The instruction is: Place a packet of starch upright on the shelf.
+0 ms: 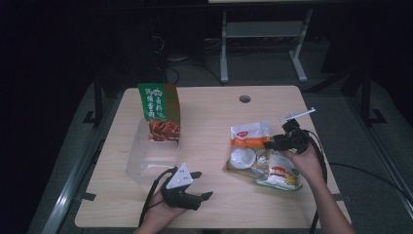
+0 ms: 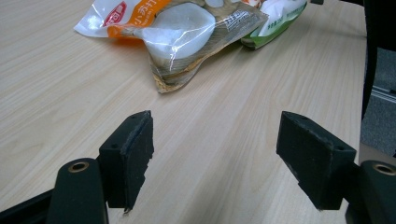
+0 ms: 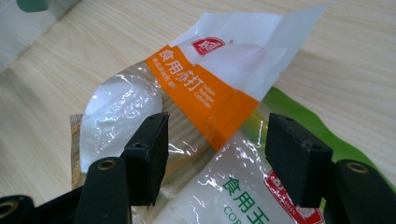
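Here, a pale wooden table (image 1: 209, 117) carries three food packets and a clear plastic container (image 1: 148, 156). The container sits on the table's left half, and a green snack bag (image 1: 159, 111) with a reddish window stands upright in its far end, leaning a little.

On the right half lie two packets together. The orange-and-white baking soda bag (image 1: 249, 144) lies flat, its clear lower part showing white powder. A green-edged starch bag (image 1: 281, 174) lies just beside it toward the near right, and in the right gripper view their edges overlap, the orange band (image 3: 205, 95) running partly beneath the clear film of the green-printed bag (image 3: 243, 191).

The right gripper (image 1: 288, 140) is held over the far end of these two packets, the person's right hand (image 1: 307, 161) behind it. In its own view the jaws stand wide apart above the packets, one to each side of the overlap, gripping nothing; whether the pads touch the film I cannot tell.

The left gripper (image 1: 197, 185) rests low near the table's front edge, just in front of the container, in the left hand (image 1: 160, 207). Its jaws are spread wide over bare wood with nothing between them, and its view looks across the table to the baking soda bag (image 2: 173, 32) well ahead.
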Tool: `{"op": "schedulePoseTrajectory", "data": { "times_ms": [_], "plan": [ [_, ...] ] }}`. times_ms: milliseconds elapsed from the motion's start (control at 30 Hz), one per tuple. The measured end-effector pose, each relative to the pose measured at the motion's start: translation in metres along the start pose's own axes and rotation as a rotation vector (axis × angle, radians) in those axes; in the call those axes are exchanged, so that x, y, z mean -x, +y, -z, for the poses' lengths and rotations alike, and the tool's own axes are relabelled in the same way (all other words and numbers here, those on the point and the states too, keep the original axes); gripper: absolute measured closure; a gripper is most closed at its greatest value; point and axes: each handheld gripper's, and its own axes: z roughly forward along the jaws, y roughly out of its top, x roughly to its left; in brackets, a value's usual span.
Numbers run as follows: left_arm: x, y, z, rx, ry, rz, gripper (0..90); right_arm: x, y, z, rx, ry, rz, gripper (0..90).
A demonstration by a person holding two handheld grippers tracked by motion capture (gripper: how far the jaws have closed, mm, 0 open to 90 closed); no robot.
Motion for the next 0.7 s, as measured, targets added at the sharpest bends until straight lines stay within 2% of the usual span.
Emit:
{"op": "schedulePoseTrajectory", "data": {
  "times_ms": [167,233,267,367,433,533,667,700],
  "plan": [
    [0.001,0.000,-0.001,-0.001,-0.001,-0.005,27.1,0.004,-0.006,-0.010,-0.014,0.030,-0.022,38.9],
    [0.001,0.000,-0.001,-0.001,-0.002,-0.004,27.2,0.003,-0.007,-0.014,-0.002,0.037,-0.028,40.2],
    [0.001,0.000,-0.001,-0.001,-0.002,-0.005,27.2,0.003,-0.008,-0.015,0.007,0.041,-0.013,40.3],
    [0.001,0.000,-0.001,-0.005,-0.003,-0.006,27.0,0.003,-0.010,-0.021,0.000,0.056,-0.032,42.0],
    [0.001,0.000,-0.002,-0.004,-0.005,-0.004,26.9,0.003,-0.012,-0.024,0.010,0.066,-0.040,43.8],
    [0.001,0.000,-0.002,-0.003,-0.006,-0.001,26.9,0.004,-0.014,-0.028,0.029,0.107,-0.057,46.7],
    [0.000,0.000,-0.002,-0.002,-0.010,0.001,26.8,0.002,-0.015,-0.030,0.068,0.127,-0.063,50.1],
    [-0.001,0.001,-0.002,0.000,-0.012,0.002,26.8,0.002,-0.017,-0.033,0.082,0.123,-0.064,55.2]
  ]
}}
